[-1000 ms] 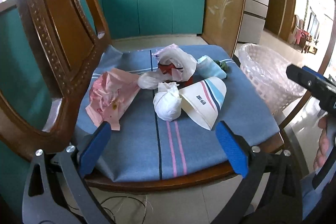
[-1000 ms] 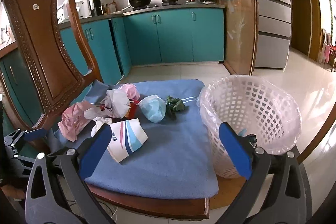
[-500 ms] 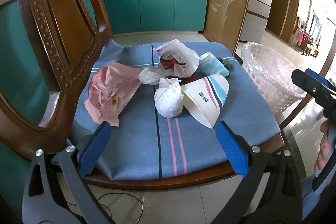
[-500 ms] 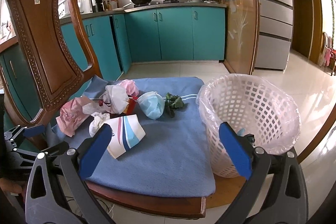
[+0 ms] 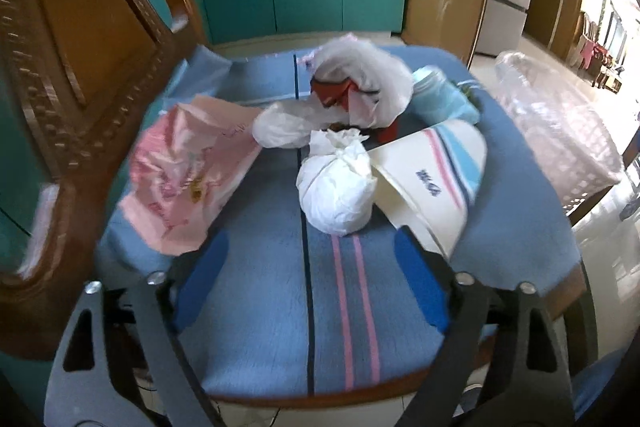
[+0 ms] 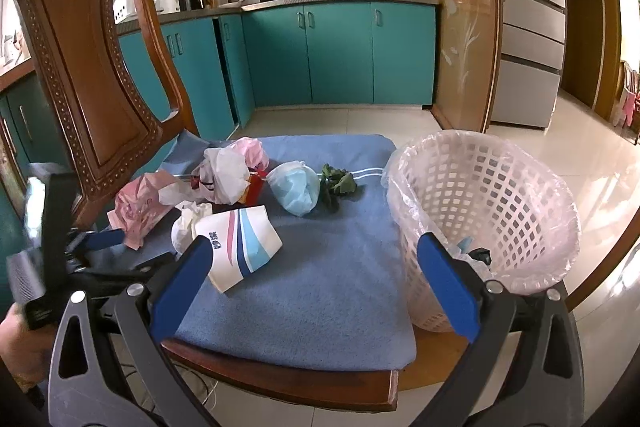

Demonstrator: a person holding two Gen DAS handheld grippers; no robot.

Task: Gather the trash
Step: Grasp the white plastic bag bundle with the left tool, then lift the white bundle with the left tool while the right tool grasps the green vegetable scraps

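Trash lies on a blue chair cushion [image 5: 260, 307]: a white tissue wad [image 5: 336, 187], a flattened striped paper cup [image 5: 432, 179], a pink bag [image 5: 188, 179], a white plastic bag over red packaging [image 5: 360, 87] and a light blue mask [image 6: 296, 191] beside green leaves [image 6: 338, 183]. My left gripper [image 5: 310, 241] hovers low over the cushion, jaws closing. The wad sits just beyond its tips, and nothing is between the pads. My right gripper [image 6: 314, 243] stands open and empty near the cushion's front, with the cup [image 6: 244, 243] past its left finger.
A white lattice basket [image 6: 480, 211] lined with a clear bag stands on the seat's right side, with some scraps inside. The carved wooden chair back [image 6: 80, 47] rises on the left. Teal kitchen cabinets and tiled floor lie behind.
My left gripper has moved forward and down toward the tissue wad, and its jaws have narrowed. The right gripper has stayed put.
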